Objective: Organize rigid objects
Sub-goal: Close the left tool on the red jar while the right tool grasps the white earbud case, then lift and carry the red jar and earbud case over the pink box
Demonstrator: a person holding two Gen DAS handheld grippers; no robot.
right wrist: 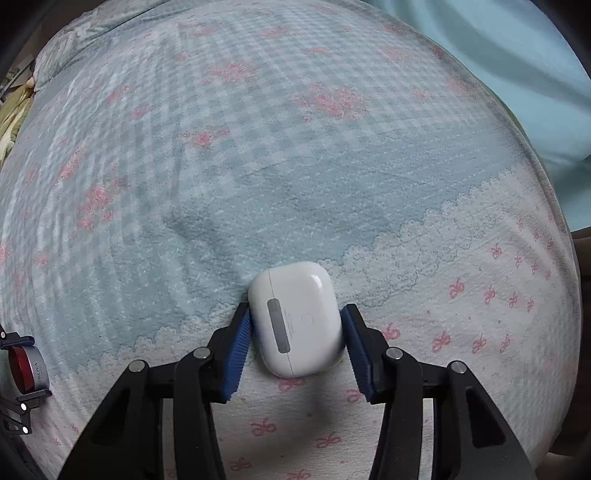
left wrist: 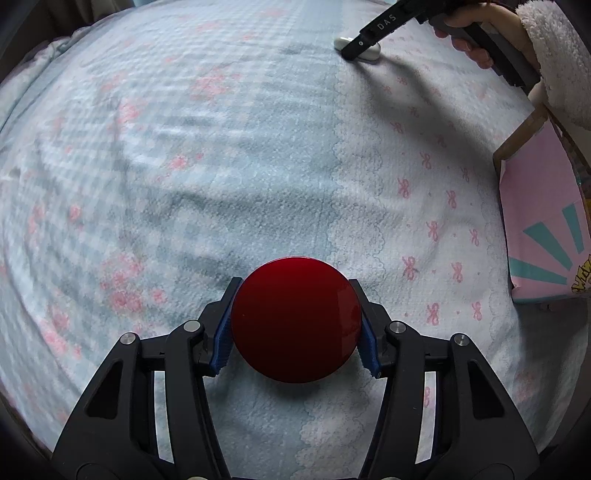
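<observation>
The left gripper [left wrist: 295,325] points down at a bedspread [left wrist: 221,166], and a red disc [left wrist: 295,319] lies flat on the cloth right between its fingers; both blue pads [left wrist: 221,343] press the disc's rim on either side, so the jaws are closed on it. The right gripper [right wrist: 297,332] also points down, with a white case [right wrist: 295,319] lying on the same cloth between its fingers. The left pad touches the case's side and the right pad meets its other edge, so it is clamped. A hand [left wrist: 476,33] in a fluffy sleeve [left wrist: 557,55] holds that gripper, near a pink box [left wrist: 543,206].
</observation>
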